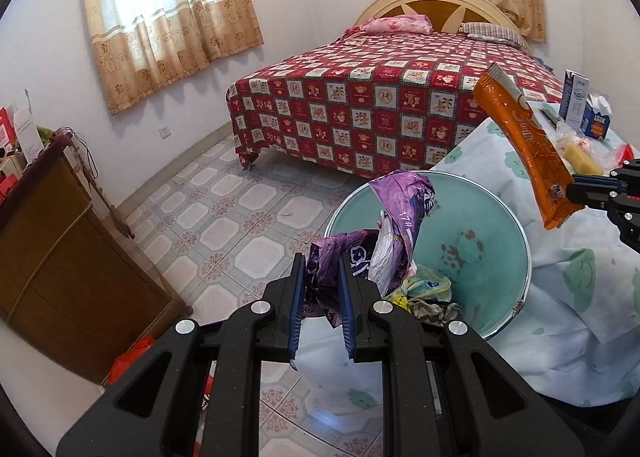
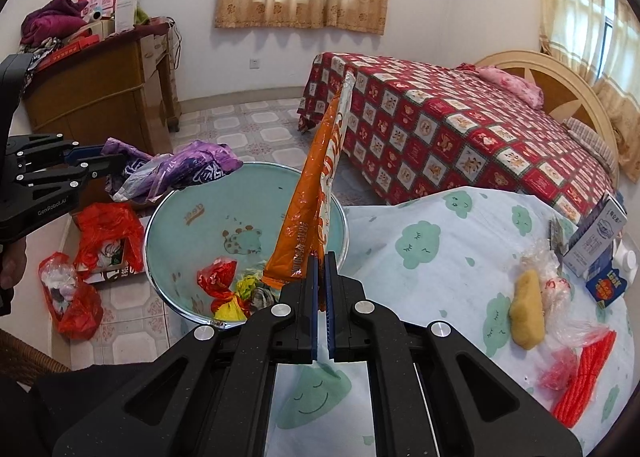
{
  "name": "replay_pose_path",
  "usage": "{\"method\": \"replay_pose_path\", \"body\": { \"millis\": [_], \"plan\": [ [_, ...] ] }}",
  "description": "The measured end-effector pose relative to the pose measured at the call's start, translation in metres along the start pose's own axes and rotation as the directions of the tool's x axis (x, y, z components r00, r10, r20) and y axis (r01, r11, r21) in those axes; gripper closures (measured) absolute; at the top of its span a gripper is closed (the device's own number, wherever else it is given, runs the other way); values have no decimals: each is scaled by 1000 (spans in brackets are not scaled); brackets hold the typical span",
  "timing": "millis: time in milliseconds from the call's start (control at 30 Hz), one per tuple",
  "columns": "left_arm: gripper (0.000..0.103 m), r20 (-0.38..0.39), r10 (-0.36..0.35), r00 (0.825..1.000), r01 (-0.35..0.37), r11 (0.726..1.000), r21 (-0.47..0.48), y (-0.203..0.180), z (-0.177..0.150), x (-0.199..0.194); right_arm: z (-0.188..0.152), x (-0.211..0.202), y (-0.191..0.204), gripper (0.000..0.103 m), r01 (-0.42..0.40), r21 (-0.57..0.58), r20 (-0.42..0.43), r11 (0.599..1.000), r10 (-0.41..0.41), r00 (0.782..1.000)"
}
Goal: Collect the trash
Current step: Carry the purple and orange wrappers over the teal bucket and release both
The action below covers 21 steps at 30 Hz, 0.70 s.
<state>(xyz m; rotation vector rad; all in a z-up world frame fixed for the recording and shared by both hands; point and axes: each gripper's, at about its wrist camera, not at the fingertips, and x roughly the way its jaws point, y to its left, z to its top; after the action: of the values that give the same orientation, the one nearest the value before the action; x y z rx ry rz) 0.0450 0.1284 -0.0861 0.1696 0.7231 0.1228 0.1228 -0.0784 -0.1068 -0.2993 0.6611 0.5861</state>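
Trash in teal bin

Left claw and right claw both clamped

bin left of table — bed behind

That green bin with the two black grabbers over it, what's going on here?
A person is clearing trash off a table with a handheld gripper in each hand. The left gripper is shut on a crumpled purple wrapper, held over the bin. The right gripper pinches a long orange wrapper by its end, near the bin's rim. Some trash already lies in the bin; cartons and bags are still on the table.
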Motion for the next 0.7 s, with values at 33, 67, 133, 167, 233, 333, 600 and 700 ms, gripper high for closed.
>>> {"method": "replay_pose_path", "body": {
  "millis": [33,67,133,167,233,333,600,700],
  "plan": [
    [87,0,-1,1000,1,1000,0,0,0,0,0,0,0,99,0,0,0,1000,0,1000],
    [87,-1,-3,1000,3,1000,0,0,0,0,0,0,1,99,-1,0,0,1000,1,1000],
    [87,-2,-3,1000,3,1000,3,-2,0,0,0,0,1,99,0,0,1,1000,0,1000],
    [87,-2,-4,1000,4,1000,3,-3,0,0,0,0,1,99,-1,0,0,1000,1,1000],
    [87,-2,-5,1000,5,1000,4,-3,0,0,0,0,2,99,0,-1,1,1000,0,1000],
    [87,-3,-4,1000,4,1000,3,-4,0,0,0,0,2,99,-1,-2,1,1000,1,1000],
    [86,-3,-21,1000,21,1000,9,-12,-1,0,2,3,6,99,-7,-9,-2,1000,7,1000],
    [86,-2,-28,1000,28,999,15,-17,-1,1,2,5,10,99,-13,-15,-6,1000,13,1000]
  ]
}}
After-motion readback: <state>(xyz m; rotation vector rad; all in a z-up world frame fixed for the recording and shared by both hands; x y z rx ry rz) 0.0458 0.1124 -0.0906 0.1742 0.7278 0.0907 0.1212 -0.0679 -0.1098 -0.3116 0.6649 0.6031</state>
